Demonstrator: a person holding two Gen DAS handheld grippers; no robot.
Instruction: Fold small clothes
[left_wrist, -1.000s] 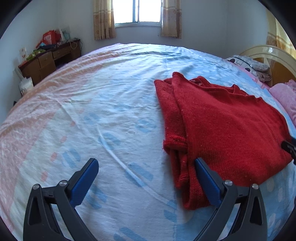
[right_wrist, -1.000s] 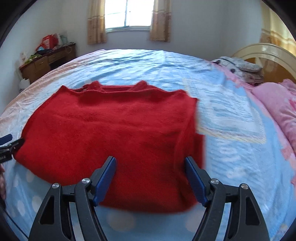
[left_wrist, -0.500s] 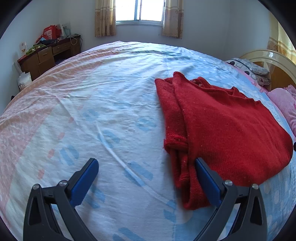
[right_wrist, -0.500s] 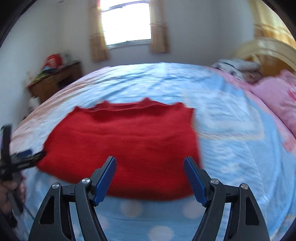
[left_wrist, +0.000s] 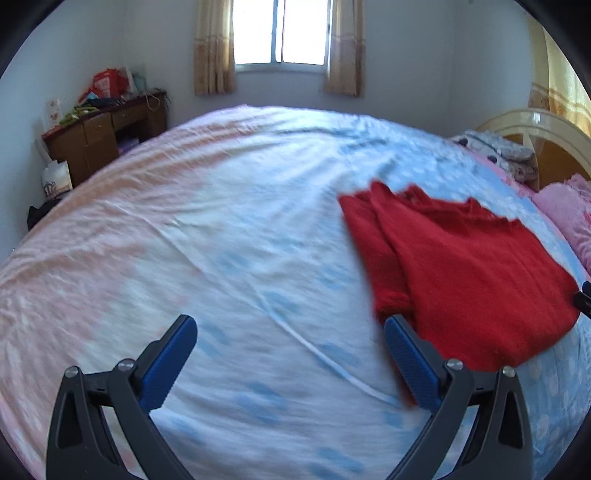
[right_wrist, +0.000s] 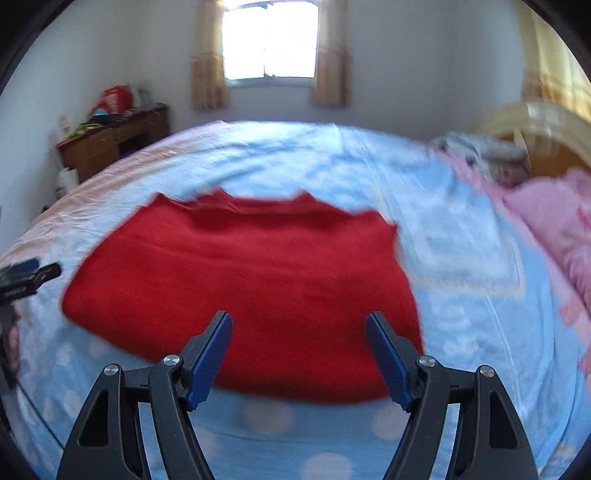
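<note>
left claw (left_wrist: 290, 354): spread wide, empty; red sweater (left_wrist: 461, 273) at its right finger.
right claw (right_wrist: 298, 350): spread wide, empty; hem just ahead.
step: hem corners to be pinched together, lifted evenly.

Home bedroom, big bed (left_wrist: 221, 229) w/ patterned sheet, curtained window (left_wrist: 280, 33), wooden desk (left_wrist: 103, 133), pink pillow (right_wrist: 554, 221)

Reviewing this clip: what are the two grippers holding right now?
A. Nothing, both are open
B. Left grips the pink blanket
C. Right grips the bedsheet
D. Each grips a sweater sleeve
A: the left gripper and right gripper both show spread fingers, and the red sweater lies flat on the bed.
</note>
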